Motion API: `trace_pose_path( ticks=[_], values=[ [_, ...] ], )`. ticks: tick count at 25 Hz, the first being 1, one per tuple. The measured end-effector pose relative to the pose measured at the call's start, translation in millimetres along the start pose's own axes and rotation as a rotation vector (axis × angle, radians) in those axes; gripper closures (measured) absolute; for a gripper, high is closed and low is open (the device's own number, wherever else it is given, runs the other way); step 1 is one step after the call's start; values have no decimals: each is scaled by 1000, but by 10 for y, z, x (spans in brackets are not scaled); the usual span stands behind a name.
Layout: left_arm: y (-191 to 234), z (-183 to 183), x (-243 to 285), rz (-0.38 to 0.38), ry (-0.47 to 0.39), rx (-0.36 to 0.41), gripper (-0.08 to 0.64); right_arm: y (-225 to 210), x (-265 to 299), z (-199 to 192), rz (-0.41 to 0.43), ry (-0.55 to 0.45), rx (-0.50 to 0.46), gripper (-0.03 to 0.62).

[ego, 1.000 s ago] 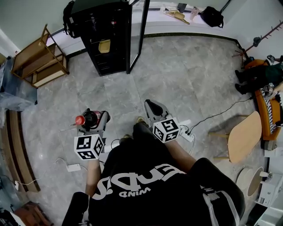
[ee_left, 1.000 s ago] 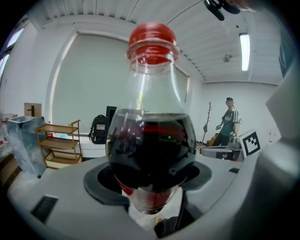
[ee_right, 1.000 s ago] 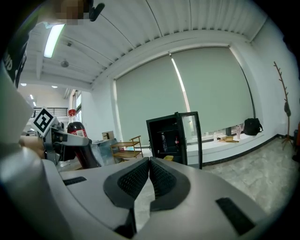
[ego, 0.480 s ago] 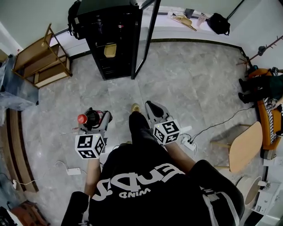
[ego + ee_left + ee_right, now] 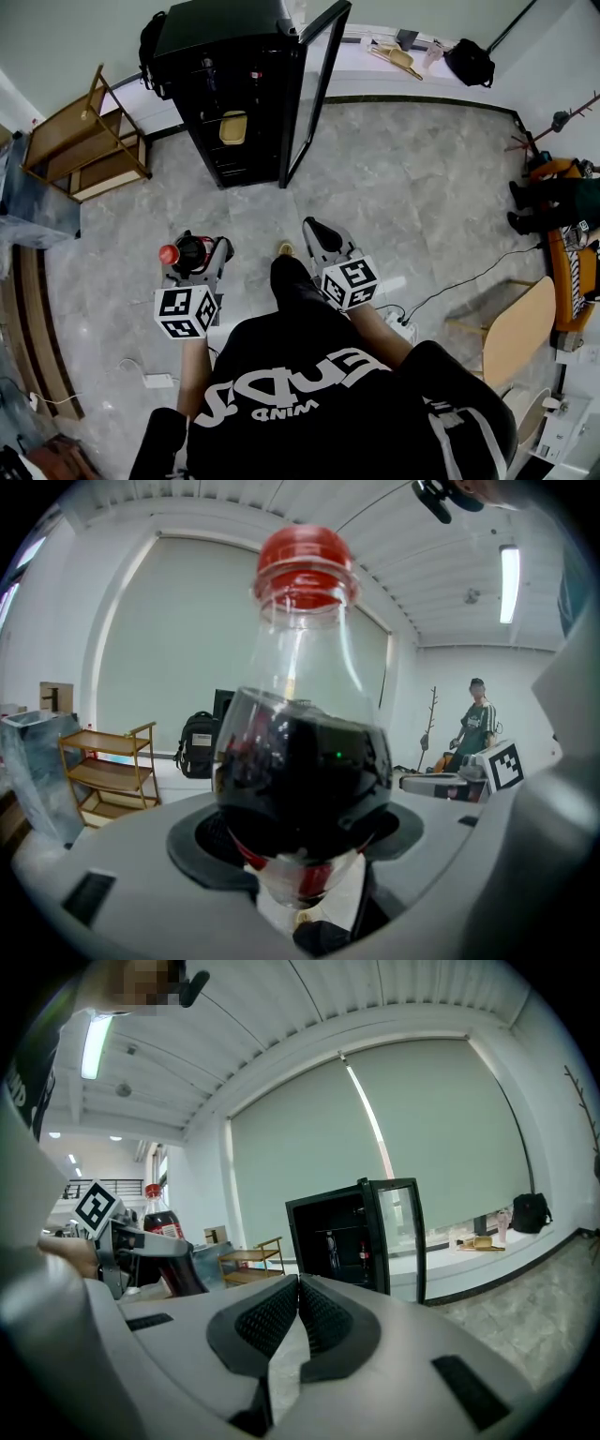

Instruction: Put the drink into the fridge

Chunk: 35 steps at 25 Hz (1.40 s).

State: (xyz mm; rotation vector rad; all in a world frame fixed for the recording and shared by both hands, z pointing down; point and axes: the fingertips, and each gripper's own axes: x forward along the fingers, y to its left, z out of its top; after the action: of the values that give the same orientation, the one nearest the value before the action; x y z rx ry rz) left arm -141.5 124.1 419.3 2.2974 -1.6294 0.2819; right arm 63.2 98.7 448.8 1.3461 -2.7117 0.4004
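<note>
A cola bottle [image 5: 187,252] with a red cap and dark drink stands upright in my left gripper [image 5: 200,253], which is shut on it. It fills the left gripper view, bottle [image 5: 302,771] held low between the jaws. My right gripper [image 5: 316,232] is shut with nothing in it; its pads [image 5: 281,1316] meet. The black fridge [image 5: 225,84] stands ahead with its glass door [image 5: 314,84] swung open to the right. It also shows in the right gripper view, fridge [image 5: 352,1237], with the bottle [image 5: 167,1246] at the left.
A wooden shelf rack [image 5: 80,131] stands left of the fridge. A power strip and cables [image 5: 403,314] lie on the floor at right, near a round wooden table [image 5: 520,319]. A seated person [image 5: 553,192] is at the far right. A backpack [image 5: 150,42] hangs beside the fridge.
The person has stepped toward the fridge, which looks a little nearer. Both grippers keep their hold and pose; the bottle stays in the left one.
</note>
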Motion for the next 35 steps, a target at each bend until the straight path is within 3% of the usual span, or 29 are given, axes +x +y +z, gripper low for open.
trace_pose_path(
  ticks=[18,24,35],
  values=[
    [327,870,1523,69,2,12,249,-1132,1337,675,120,-14,8,568],
    [422,958,1718,97,17,26,249,-1228,1568,739,150,-8,12,568],
    [604,1114,2030,53,20,14,249,-1282,1815,806,129,-22,10,568]
  ],
)
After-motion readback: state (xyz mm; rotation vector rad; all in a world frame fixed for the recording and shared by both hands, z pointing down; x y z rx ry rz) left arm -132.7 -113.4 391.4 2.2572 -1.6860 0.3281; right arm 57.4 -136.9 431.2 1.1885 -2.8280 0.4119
